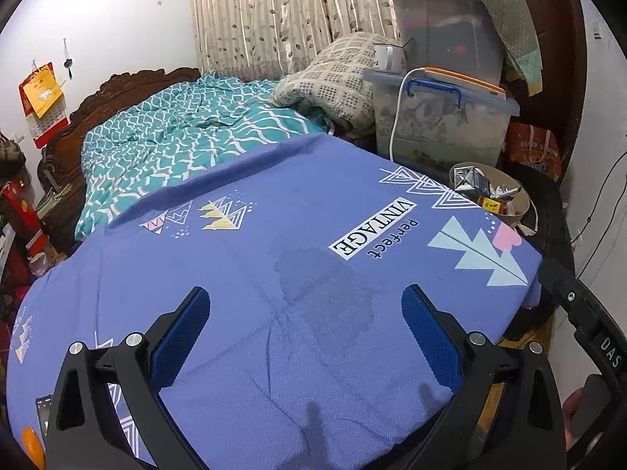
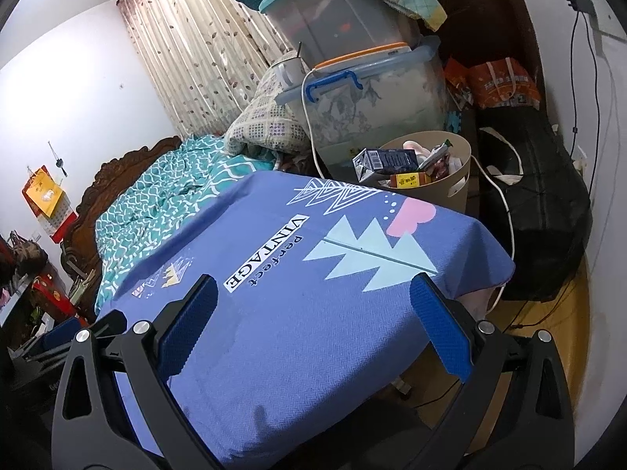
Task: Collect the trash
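A beige round waste bin (image 2: pixel 454 184) stands behind the far right corner of the blue cloth-covered table (image 2: pixel 313 333). It holds cartons and wrappers (image 2: pixel 399 164). The bin also shows in the left wrist view (image 1: pixel 517 211) at the far right of the table (image 1: pixel 274 266). My left gripper (image 1: pixel 305 313) is open and empty above the blue cloth. My right gripper (image 2: pixel 313 305) is open and empty above the cloth near its right edge. No loose trash shows on the cloth.
Stacked plastic storage boxes (image 2: pixel 372 90) with a white cable stand behind the bin. A bed with a teal quilt (image 1: pixel 184 145) lies beyond the table. A black bag (image 2: pixel 537 215) and wooden floor are at the right. An orange object (image 1: pixel 31 446) shows at the table's near left.
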The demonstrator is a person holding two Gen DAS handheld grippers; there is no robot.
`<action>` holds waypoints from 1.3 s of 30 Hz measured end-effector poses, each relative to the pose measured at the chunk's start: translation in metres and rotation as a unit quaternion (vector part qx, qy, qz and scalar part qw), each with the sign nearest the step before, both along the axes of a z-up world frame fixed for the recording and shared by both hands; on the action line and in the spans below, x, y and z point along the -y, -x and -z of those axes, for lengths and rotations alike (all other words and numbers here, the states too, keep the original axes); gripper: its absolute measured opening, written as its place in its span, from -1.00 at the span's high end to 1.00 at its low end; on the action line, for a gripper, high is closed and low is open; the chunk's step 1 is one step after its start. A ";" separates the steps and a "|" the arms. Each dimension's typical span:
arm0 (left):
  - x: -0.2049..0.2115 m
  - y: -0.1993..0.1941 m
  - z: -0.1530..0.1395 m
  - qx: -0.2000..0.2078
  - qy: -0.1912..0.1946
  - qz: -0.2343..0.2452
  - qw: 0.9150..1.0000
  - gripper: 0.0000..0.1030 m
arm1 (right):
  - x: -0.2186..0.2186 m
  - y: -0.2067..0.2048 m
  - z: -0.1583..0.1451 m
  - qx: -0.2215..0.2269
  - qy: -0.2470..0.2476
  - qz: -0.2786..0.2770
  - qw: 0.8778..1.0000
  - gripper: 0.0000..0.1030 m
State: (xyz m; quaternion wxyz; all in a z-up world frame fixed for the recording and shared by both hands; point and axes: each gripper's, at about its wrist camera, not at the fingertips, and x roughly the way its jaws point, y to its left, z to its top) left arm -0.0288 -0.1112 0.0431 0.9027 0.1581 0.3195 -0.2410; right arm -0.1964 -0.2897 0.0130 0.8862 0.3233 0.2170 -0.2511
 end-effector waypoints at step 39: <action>-0.023 -0.002 0.001 0.008 0.012 -0.030 0.999 -0.83 | -0.017 -0.010 0.004 -0.010 0.017 -0.014 1.000 -0.89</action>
